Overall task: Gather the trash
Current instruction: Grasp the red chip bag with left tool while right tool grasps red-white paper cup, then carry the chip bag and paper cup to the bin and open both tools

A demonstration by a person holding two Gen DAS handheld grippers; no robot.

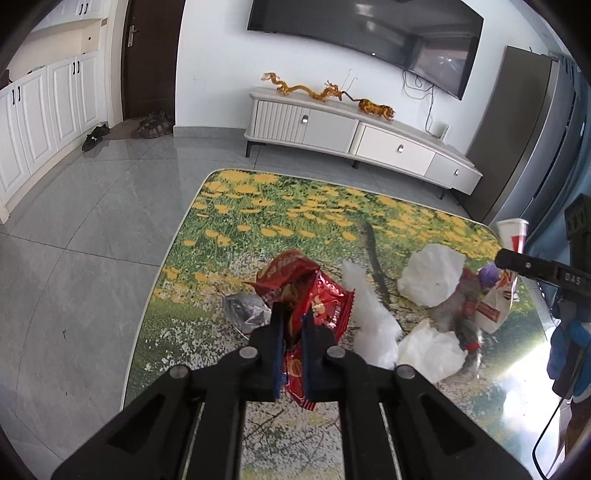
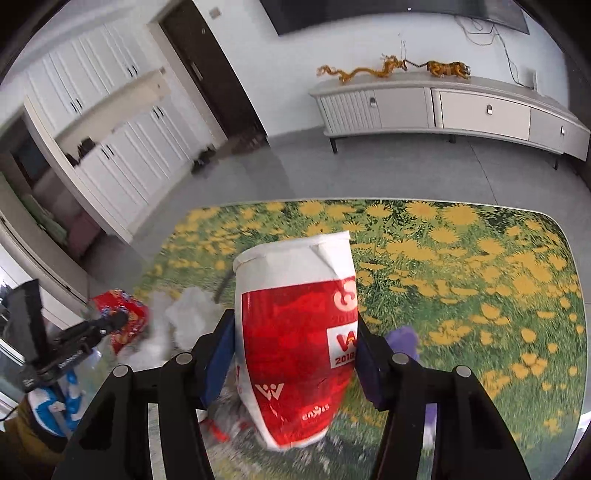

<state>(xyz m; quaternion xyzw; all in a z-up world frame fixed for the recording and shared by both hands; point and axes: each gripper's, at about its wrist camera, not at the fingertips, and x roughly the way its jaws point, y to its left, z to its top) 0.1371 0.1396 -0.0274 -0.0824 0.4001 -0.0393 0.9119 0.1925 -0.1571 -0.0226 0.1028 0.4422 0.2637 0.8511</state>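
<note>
My left gripper is shut on a crumpled red snack wrapper and holds it over the flower-print table. My right gripper is shut on a red and white paper cup and holds it above the table. The cup also shows at the right edge of the left wrist view. On the table lie white crumpled tissues, a silver foil wrapper, a white and red bag and a purple scrap.
A grey tiled floor surrounds the table. A low white TV cabinet with golden figurines stands at the far wall under a TV. White cupboards line the left side. A grey fridge stands at the right.
</note>
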